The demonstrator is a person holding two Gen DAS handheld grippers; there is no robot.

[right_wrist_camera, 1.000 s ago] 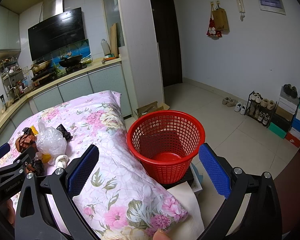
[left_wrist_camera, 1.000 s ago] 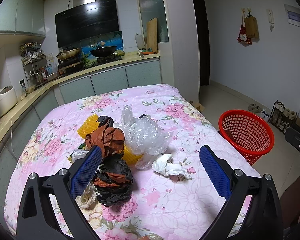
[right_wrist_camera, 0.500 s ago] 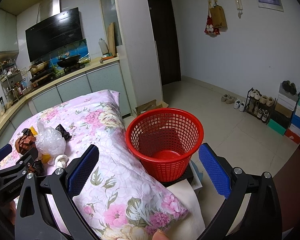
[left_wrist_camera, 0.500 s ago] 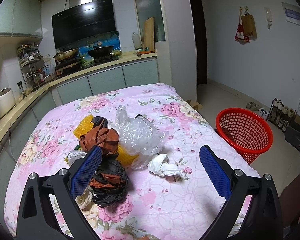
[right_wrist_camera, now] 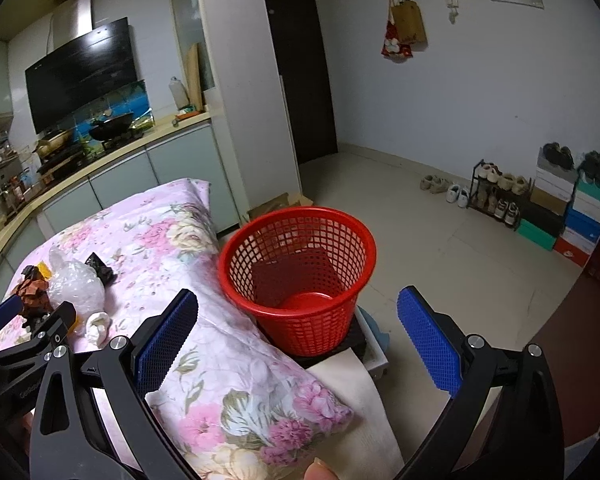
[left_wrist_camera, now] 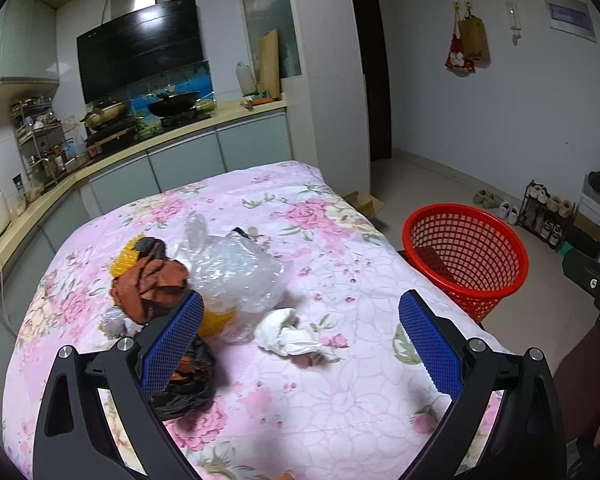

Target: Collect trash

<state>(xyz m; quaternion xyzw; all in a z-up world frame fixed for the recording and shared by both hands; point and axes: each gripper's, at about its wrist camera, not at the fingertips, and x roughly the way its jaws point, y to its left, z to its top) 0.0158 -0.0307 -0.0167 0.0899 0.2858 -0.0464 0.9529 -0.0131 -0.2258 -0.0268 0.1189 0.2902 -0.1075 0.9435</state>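
Note:
A heap of trash lies on the floral-covered table (left_wrist_camera: 340, 392): a clear plastic bag (left_wrist_camera: 236, 268), a brown paper wad (left_wrist_camera: 152, 284), a yellow mesh piece (left_wrist_camera: 216, 320), a black bag (left_wrist_camera: 192, 376) and a crumpled white tissue (left_wrist_camera: 288, 332). My left gripper (left_wrist_camera: 300, 344) hovers open above the table, with the tissue between its blue pads (left_wrist_camera: 172, 344). A red mesh basket (right_wrist_camera: 300, 272) stands on the floor off the table's right side. My right gripper (right_wrist_camera: 298, 340) is open and holds nothing, near the basket.
A kitchen counter (left_wrist_camera: 140, 148) with a stove and pans runs behind the table. A shoe rack (right_wrist_camera: 496, 196) and stacked boxes (right_wrist_camera: 572, 216) line the right wall. A cardboard box (left_wrist_camera: 364, 202) lies on the tiled floor (right_wrist_camera: 440, 248). A fingertip (right_wrist_camera: 320, 470) shows at the bottom edge.
The left gripper has drifted a little right and back, so the trash heap now sits lower left in its view. The right gripper has shifted slightly; the basket looks nearer.

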